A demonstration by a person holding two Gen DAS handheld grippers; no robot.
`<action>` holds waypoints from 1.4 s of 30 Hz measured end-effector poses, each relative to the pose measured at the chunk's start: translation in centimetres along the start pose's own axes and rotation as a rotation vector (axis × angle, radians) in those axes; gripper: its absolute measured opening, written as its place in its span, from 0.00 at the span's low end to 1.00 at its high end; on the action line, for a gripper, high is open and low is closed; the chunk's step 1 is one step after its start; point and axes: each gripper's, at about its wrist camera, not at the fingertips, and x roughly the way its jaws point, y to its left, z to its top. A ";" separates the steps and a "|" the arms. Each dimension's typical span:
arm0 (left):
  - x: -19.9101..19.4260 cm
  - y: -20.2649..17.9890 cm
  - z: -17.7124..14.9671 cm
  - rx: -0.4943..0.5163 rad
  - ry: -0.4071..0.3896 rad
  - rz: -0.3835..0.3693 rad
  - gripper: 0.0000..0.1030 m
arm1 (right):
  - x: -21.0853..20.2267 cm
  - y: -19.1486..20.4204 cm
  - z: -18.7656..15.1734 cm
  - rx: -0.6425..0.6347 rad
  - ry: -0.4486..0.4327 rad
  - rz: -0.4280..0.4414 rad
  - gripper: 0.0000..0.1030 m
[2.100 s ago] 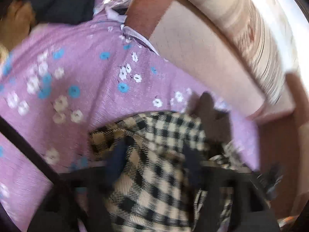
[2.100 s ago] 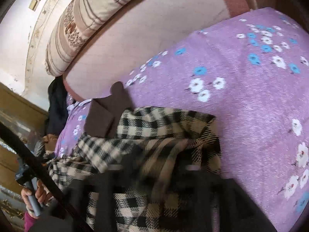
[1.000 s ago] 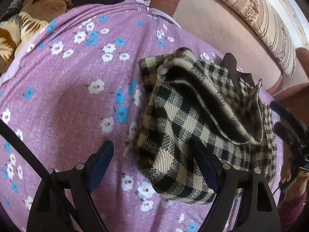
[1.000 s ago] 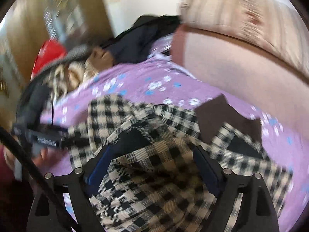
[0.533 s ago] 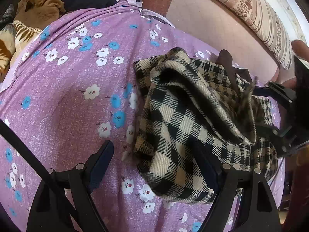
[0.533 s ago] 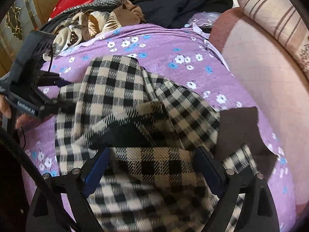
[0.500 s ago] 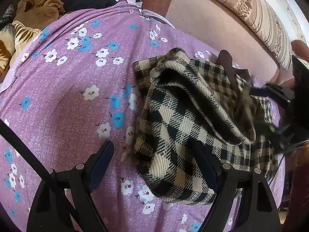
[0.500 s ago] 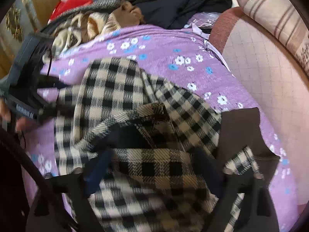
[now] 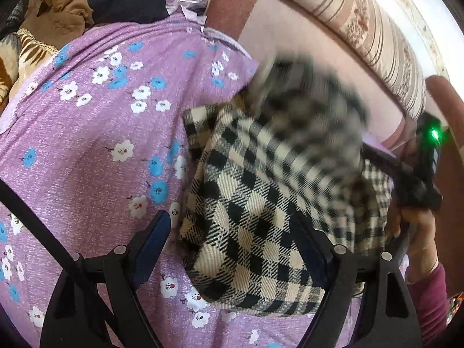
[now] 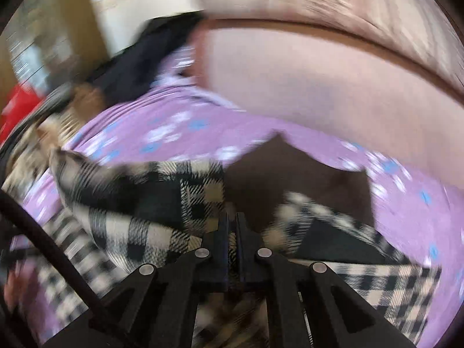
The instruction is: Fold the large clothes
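A black-and-cream checked garment (image 9: 261, 211) lies bunched on a purple flowered bedsheet (image 9: 87, 150). My left gripper (image 9: 235, 240) is open and empty, just in front of the garment's near edge. My right gripper (image 10: 231, 226) is shut on a fold of the checked garment (image 10: 139, 232) and lifts it; the view is blurred by motion. The right gripper also shows at the right edge of the left wrist view (image 9: 417, 179), with the raised cloth blurred beside it. A dark brown patch of the garment (image 10: 301, 174) shows ahead of the right gripper.
A pink padded headboard (image 9: 304, 46) with a striped bolster (image 9: 371, 26) runs along the far side. A pile of brown and dark clothes (image 9: 58, 20) sits at the far left of the bed. Something red (image 10: 17, 107) stands beyond the bed.
My right gripper has closed on a fold of the checked garment and is pulling it up and across. The left gripper stays open and has barely moved.
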 end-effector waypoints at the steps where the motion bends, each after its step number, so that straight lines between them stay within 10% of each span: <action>1: 0.6 -0.1 -0.1 0.002 0.014 0.007 0.80 | 0.8 -0.4 0.0 0.026 0.013 -0.028 0.04; 6: 2.3 0.5 -0.3 -0.006 0.054 0.041 0.80 | 1.1 -1.6 -0.6 0.102 0.010 -0.040 0.09; 9: 2.0 0.5 -0.2 -0.008 0.052 0.044 0.80 | -3.8 -4.1 -0.5 0.204 -0.070 0.021 0.44; 14: 1.6 0.3 -0.5 0.000 0.028 0.097 0.81 | -6.3 -4.1 -2.4 0.141 -0.031 0.041 0.50; 18: 1.4 0.7 -0.9 -0.019 0.017 0.117 0.81 | -3.0 -2.2 -3.3 0.085 0.058 0.041 0.50; 19: 1.4 0.8 -1.0 -0.020 0.015 0.124 0.81 | -2.1 -1.7 -3.2 0.074 0.070 0.046 0.40; 20: 1.3 1.1 -1.0 -0.024 0.014 0.128 0.82 | -1.3 -0.7 -2.9 0.049 0.069 0.044 0.07; 28: 0.9 2.2 -0.7 -0.043 -0.006 0.152 0.82 | 2.0 0.3 -1.2 0.101 0.044 0.002 0.06; 32: -0.2 2.1 -0.3 -0.034 -0.055 0.174 0.82 | -4.4 -2.4 -3.3 0.173 -0.017 0.036 0.63; 38: 0.7 1.7 0.0 -0.028 -0.065 0.202 0.82 | -7.0 -2.1 -7.1 0.138 0.037 0.053 0.58; 39: 1.0 1.7 -0.1 -0.017 -0.072 0.222 0.82 | -6.3 -1.3 -7.6 0.117 0.058 0.052 0.47; 40: 1.3 1.9 -0.1 -0.010 -0.072 0.233 0.85 | -5.2 -0.3 -8.2 0.071 0.097 0.015 0.13; 42: 1.9 2.4 -0.2 -0.012 -0.064 0.240 0.88 | -4.2 0.1 -9.2 0.000 0.132 -0.130 0.05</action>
